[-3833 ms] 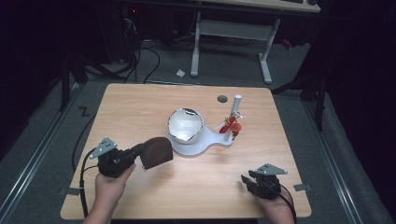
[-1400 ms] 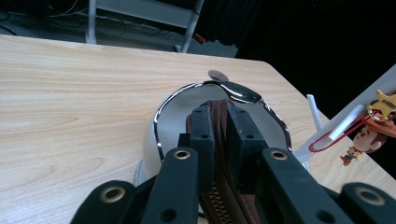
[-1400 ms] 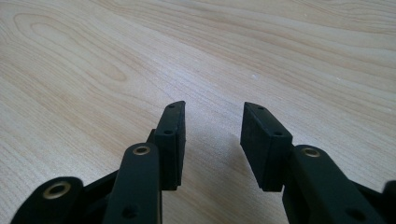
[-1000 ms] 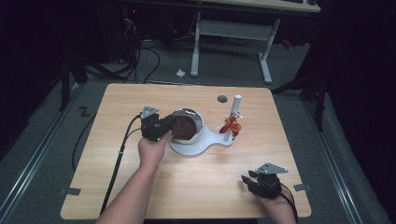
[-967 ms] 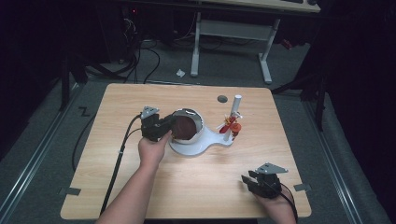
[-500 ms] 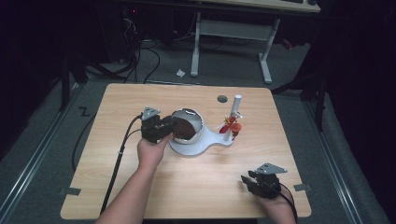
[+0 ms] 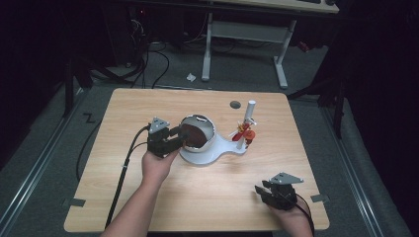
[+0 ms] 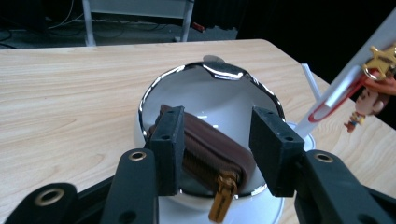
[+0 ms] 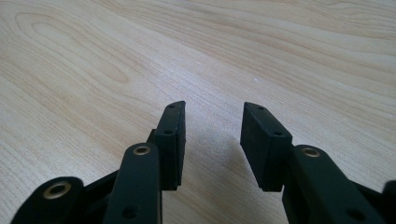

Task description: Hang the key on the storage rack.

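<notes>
A brown zip pouch (image 8: 210, 154) with a gold pull lies tilted inside the white bowl (image 8: 154, 88) with a shiny rim. My left gripper (image 8: 219, 126) stands at the bowl's near edge, and its jaws have just been opening. The pouch sits between them, close to the left pad and clear of the right one. In the high view the left gripper (image 7: 180, 138) points right into the bowl (image 7: 210, 129), where the pouch (image 7: 196, 136) shows dark. My right gripper (image 7: 262, 192) rests open near the table's front right, with only bare wood between its jaws (image 9: 212, 116).
The bowl stands on a white base joined to a slanted white post (image 7: 248, 116) with a red and orange keychain figure (image 7: 245, 133) clipped to it. A small dark disc (image 7: 235, 104) lies behind them. The wooden table (image 7: 128, 113) ends just past my right hand.
The left gripper carried the pouch from the table's left front to the bowl, then its jaws spread and the pouch settled in the bowl. The right gripper stayed put.
</notes>
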The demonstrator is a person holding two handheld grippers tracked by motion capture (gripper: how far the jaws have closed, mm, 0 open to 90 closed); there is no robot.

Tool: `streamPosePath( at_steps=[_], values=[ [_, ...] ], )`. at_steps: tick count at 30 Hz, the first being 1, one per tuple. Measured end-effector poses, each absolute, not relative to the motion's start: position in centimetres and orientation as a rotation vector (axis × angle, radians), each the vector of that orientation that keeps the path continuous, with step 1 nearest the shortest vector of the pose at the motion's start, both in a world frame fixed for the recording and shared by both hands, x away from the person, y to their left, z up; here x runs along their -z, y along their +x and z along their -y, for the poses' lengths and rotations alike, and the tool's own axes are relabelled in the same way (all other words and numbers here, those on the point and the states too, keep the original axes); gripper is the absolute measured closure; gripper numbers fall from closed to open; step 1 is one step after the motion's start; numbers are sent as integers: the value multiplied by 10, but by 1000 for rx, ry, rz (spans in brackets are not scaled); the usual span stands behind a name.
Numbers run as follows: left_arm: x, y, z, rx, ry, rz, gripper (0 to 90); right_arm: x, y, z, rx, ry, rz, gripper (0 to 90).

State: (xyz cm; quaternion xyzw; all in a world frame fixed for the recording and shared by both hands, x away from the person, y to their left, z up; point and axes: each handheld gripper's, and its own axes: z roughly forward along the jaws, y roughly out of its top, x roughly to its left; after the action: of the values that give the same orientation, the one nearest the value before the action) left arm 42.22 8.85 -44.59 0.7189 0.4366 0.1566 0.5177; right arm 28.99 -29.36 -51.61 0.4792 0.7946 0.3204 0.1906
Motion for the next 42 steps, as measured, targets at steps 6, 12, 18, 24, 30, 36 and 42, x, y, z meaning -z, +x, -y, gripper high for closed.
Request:
streamPosePath(
  at_steps=[6,12,18,24,30,36,42],
  values=[
    [451,410,-99,-374,1753,-1028,531,516,290,293,-897,1342,-2235,608],
    [459,395,-113,-329,1756,-1019,515,517,290,292,-895,1343,-2237,608],
    [476,377,-134,-319,1781,-1029,506,517,289,290,-892,1343,-2237,605],
    [498,357,-158,-319,1836,-1055,496,518,289,290,-890,1343,-2235,603],
    [519,337,-181,-324,1904,-1090,481,519,289,289,-888,1340,-2231,601],
    [528,308,-196,-387,1978,-1074,459,517,288,289,-905,1336,-2203,600],
    [527,288,-211,-380,1967,-1075,438,518,290,290,-904,1356,-2168,595]
  ],
)
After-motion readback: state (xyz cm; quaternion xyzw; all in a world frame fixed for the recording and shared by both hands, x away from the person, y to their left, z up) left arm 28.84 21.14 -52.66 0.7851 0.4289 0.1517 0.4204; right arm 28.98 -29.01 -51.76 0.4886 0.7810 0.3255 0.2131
